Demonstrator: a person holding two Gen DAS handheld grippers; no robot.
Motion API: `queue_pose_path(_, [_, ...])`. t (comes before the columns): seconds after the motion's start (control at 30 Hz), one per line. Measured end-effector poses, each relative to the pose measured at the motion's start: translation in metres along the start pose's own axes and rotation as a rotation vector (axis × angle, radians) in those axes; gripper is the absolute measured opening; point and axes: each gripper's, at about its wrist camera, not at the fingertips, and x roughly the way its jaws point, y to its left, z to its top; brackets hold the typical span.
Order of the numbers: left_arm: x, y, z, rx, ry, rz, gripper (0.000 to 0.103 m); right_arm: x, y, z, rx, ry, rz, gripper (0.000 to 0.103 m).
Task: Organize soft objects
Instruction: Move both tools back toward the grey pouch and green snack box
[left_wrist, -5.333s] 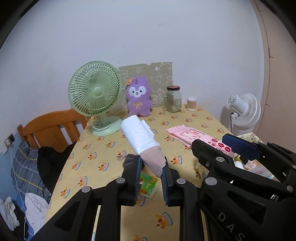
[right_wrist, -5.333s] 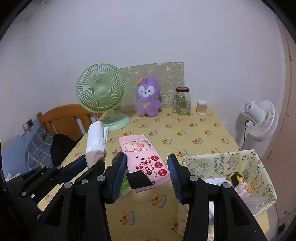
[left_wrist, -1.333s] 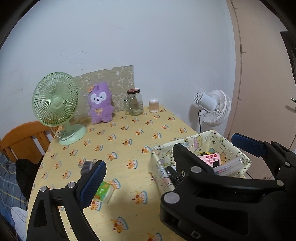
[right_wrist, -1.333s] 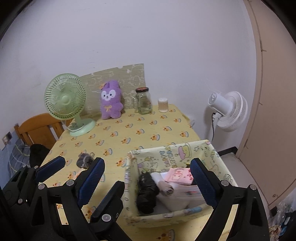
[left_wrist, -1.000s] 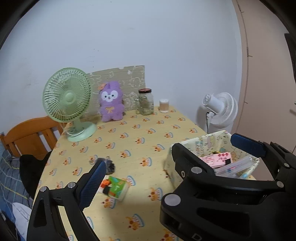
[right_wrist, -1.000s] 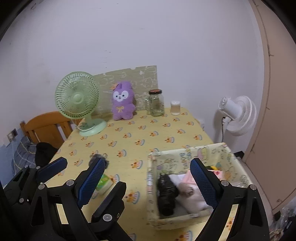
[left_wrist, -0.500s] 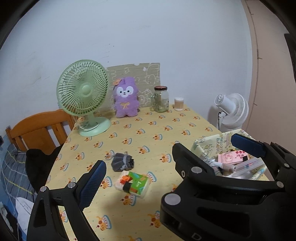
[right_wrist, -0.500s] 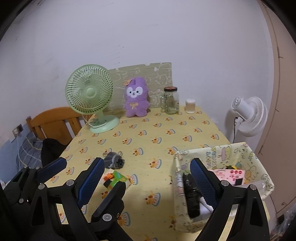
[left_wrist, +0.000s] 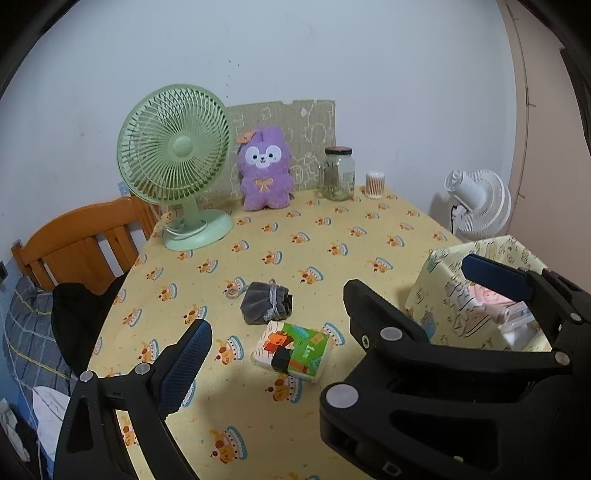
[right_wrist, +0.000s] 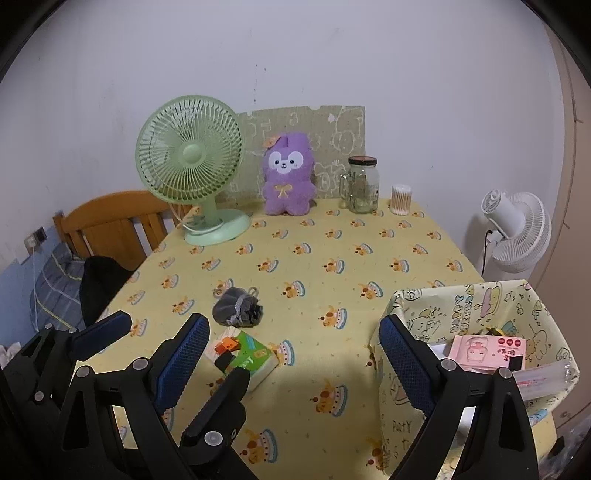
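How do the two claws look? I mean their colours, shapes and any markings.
Both the left claw and the right claw are black plastic frames with silver round screws. Each finger ends in a flat blue textured pad. Raised letters are partly visible on the right claw's body in the left wrist view. No cables or sleeves show.

both wrist views above table (left_wrist: 332, 236), facing wall, sharing tabletop

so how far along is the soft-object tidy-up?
Partly done. The pink wipes pack already lies in the yellow cartoon-print fabric bin. Nothing in hand: left gripper and right gripper are both open and empty. Left on the yellow tablecloth: the grey drawstring pouch and the green tissue pack.
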Motion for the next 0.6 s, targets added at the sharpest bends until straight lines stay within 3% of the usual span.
queue_pose_path(0.3, [0.029, 0.015, -0.014, -0.012, 0.07, 0.001, 0.097, 0.034, 0.012, -0.01, -0.034, 0.059, 0.012, 0.076])
queue_pose_path(0.53, [0.049, 0.02, -0.027, -0.012, 0.122, -0.003, 0.097, 0.052, 0.019, -0.019, -0.092, 0.1, -0.042, 0.074])
queue_pose_path(0.6, [0.054, 0.02, -0.029, -0.013, 0.137, -0.003, 0.097, 0.059, 0.019, -0.022, -0.105, 0.13, -0.041, 0.067])
